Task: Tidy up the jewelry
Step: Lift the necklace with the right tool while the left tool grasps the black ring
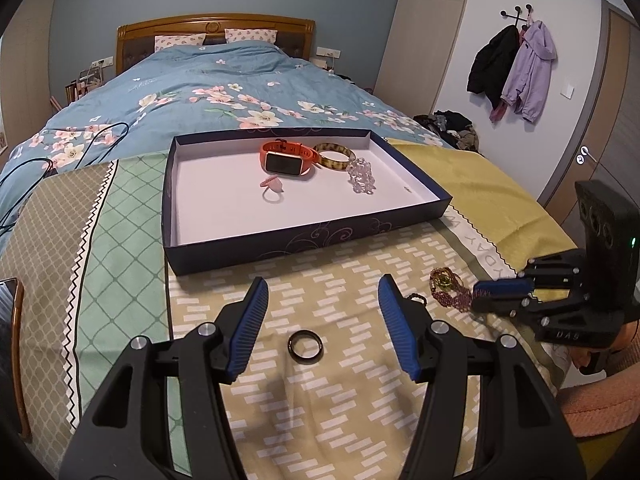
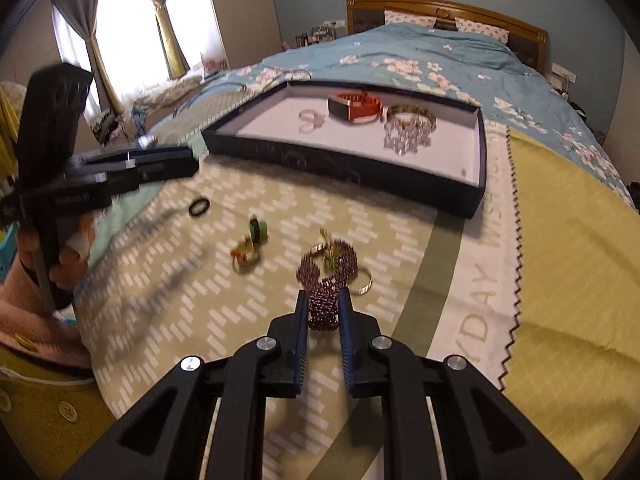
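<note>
Right gripper (image 2: 323, 300) clamped on the purple bead bracelet (image 2: 328, 276), which lies on the bed cover (image 2: 224, 280) near a gold ring (image 2: 362, 280); left gripper (image 1: 323, 296) jaws apart, nothing between pads, black ring (image 1: 306, 345) on the cover just under the gap; tray (image 1: 280, 236) beyond holds orange watch (image 1: 286, 160), amber bangle (image 1: 334, 156), crystal bracelet (image 1: 362, 176), pink ring (image 1: 274, 188).
</note>
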`<action>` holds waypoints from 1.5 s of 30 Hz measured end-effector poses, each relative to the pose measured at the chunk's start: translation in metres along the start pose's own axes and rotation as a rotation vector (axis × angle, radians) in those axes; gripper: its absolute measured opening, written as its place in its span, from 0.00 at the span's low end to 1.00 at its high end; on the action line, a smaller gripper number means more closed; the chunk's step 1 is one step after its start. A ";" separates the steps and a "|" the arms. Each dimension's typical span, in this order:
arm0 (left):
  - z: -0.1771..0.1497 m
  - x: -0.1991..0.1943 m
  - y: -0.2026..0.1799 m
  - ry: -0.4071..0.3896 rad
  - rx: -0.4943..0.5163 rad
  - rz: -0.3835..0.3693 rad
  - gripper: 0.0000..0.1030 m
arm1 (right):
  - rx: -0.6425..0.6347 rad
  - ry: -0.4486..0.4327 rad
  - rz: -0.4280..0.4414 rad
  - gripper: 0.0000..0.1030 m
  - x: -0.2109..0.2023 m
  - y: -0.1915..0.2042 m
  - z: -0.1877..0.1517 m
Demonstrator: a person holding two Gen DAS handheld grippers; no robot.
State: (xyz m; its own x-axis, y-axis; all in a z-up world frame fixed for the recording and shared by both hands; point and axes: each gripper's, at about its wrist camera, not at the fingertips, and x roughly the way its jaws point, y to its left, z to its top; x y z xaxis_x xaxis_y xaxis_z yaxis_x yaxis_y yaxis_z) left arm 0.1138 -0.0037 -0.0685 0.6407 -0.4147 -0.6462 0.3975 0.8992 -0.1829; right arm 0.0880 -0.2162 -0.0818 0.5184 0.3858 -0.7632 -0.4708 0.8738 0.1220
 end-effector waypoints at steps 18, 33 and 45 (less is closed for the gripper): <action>-0.008 -0.006 -0.004 0.002 0.014 -0.011 0.55 | 0.070 -0.155 0.105 0.12 -0.003 -0.006 0.054; -0.024 0.017 -0.001 0.135 0.052 0.029 0.38 | 0.098 -0.189 0.129 0.12 -0.005 -0.011 0.061; -0.025 0.025 -0.008 0.163 0.094 0.100 0.22 | 0.103 -0.196 0.136 0.12 -0.006 -0.014 0.062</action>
State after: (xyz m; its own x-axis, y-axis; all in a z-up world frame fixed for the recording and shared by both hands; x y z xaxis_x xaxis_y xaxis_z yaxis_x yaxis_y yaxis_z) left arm 0.1107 -0.0180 -0.1016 0.5679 -0.2893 -0.7706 0.4016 0.9146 -0.0474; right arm 0.1357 -0.2121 -0.0400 0.5883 0.5430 -0.5991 -0.4753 0.8317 0.2871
